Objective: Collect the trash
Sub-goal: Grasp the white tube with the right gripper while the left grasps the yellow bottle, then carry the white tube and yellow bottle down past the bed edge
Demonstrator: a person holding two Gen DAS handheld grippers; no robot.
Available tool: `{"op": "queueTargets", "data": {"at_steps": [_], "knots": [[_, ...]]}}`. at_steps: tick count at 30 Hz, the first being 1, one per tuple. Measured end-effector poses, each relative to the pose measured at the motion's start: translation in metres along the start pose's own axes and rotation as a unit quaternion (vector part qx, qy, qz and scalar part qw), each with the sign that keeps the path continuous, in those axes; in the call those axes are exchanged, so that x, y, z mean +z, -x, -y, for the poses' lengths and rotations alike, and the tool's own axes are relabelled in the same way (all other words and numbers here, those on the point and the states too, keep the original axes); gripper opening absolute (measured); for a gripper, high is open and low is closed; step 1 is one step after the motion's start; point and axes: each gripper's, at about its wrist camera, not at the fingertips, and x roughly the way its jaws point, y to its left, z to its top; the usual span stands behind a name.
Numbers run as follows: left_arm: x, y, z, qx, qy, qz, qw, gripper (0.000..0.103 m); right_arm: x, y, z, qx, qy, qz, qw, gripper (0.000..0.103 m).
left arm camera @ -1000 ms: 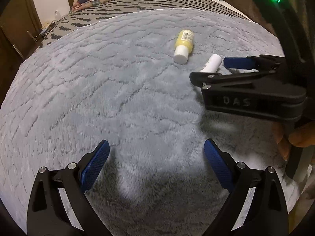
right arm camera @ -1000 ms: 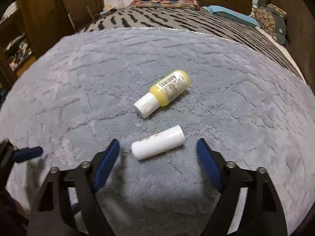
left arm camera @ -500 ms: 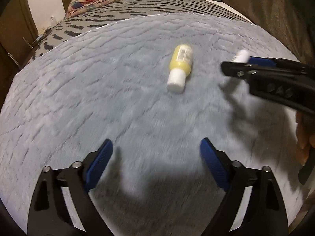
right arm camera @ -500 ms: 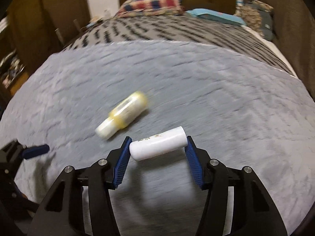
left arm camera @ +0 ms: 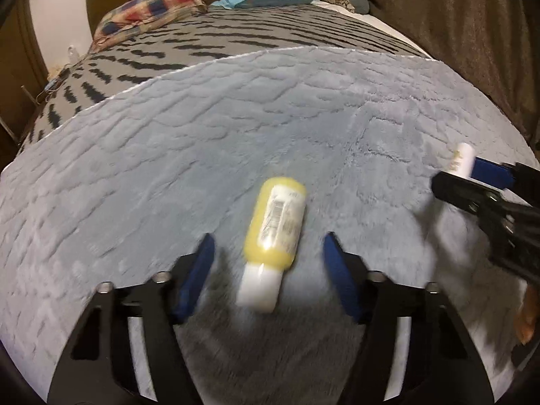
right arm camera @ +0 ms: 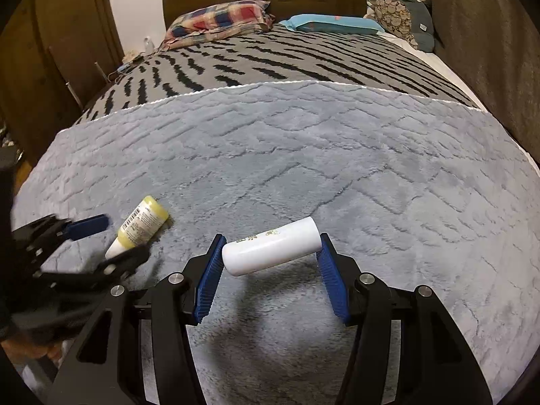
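- Yellow bottle (left arm camera: 275, 224) lies on its side on the grey fleece blanket (left arm camera: 168, 155), white cap toward the near edge, between the left gripper's (left arm camera: 268, 271) blue pads.
- Left jaws have just been closing; a gap shows on each side of the bottle, so no grip yet, though blur makes contact hard to rule out.
- Bottle looks like light, smooth plastic; likely to roll or slip. Best taken across the labelled body, not the narrower cap.
- White tube (right arm camera: 271, 246) is clamped end to end in the right gripper (right arm camera: 270, 270), lifted clear of the blanket, at the right.
- Both grippers pitch steeply downward toward the bed.
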Motion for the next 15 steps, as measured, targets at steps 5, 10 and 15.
{"op": "queueTargets", "data": {"at_steps": [5,10,15], "knots": [[0.002,-0.015,0.004,-0.003,-0.004,-0.008,1.0,0.036,-0.007,0.002,0.003,-0.003,0.006,-0.004,1.0,0.056],[-0.007,-0.003,0.004,0.003,-0.008,0.002,1.0,0.033,-0.014,0.01,0.001,-0.004,0.012,-0.004,1.0,0.056],[-0.024,0.036,0.005,0.02,-0.021,0.017,0.9994,0.031,-0.023,0.041,-0.011,-0.009,0.026,0.012,1.0,0.056]]}}
